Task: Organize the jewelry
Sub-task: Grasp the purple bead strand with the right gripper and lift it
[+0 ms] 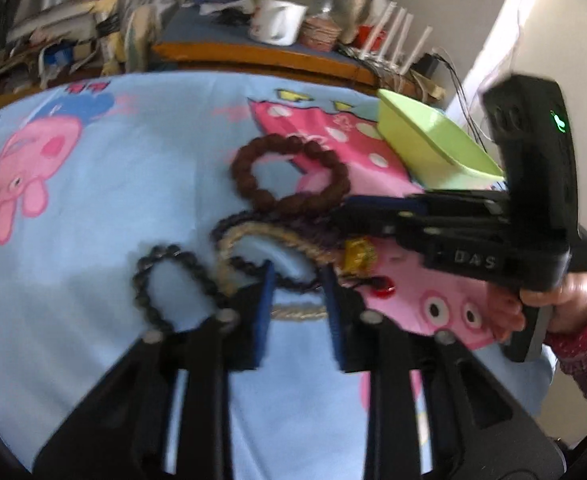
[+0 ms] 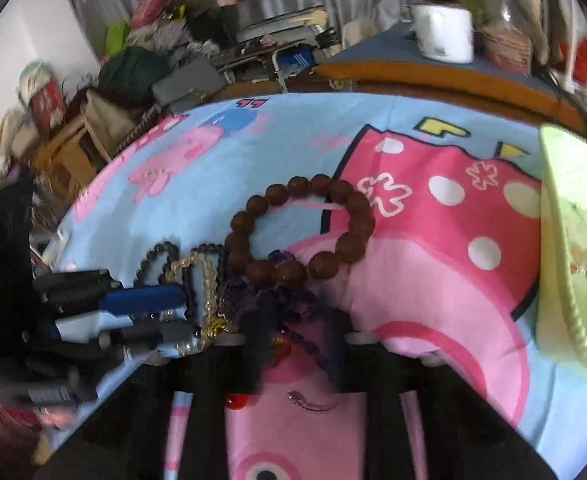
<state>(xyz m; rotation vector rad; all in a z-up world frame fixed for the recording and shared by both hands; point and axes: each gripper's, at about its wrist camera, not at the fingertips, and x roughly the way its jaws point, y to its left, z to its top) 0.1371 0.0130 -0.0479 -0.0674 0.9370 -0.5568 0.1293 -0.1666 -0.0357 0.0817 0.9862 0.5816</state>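
Observation:
A tangle of bracelets lies on the cartoon cloth (image 1: 133,160). It includes a brown bead bracelet (image 1: 243,174) (image 2: 253,204), a black bead bracelet (image 1: 145,276) (image 2: 161,250), a pale gold strand (image 1: 245,236) (image 2: 197,264) and purple beads (image 1: 313,228) (image 2: 293,300). My left gripper (image 1: 298,280) (image 2: 185,314) has its blue pads either side of the gold strand and a dark strand, with a gap showing. My right gripper (image 1: 345,216) (image 2: 299,316) comes in from the right, fingers close together at the purple beads. Whether it pinches them is blurred.
A light green tray (image 1: 425,140) (image 2: 565,200) holding small beads stands at the cloth's right edge. A yellow charm (image 1: 357,256) and a red bead (image 1: 385,290) (image 2: 237,400) lie by the pile. Behind is a wooden table edge (image 1: 253,56) with a white mug (image 1: 277,20) (image 2: 445,36).

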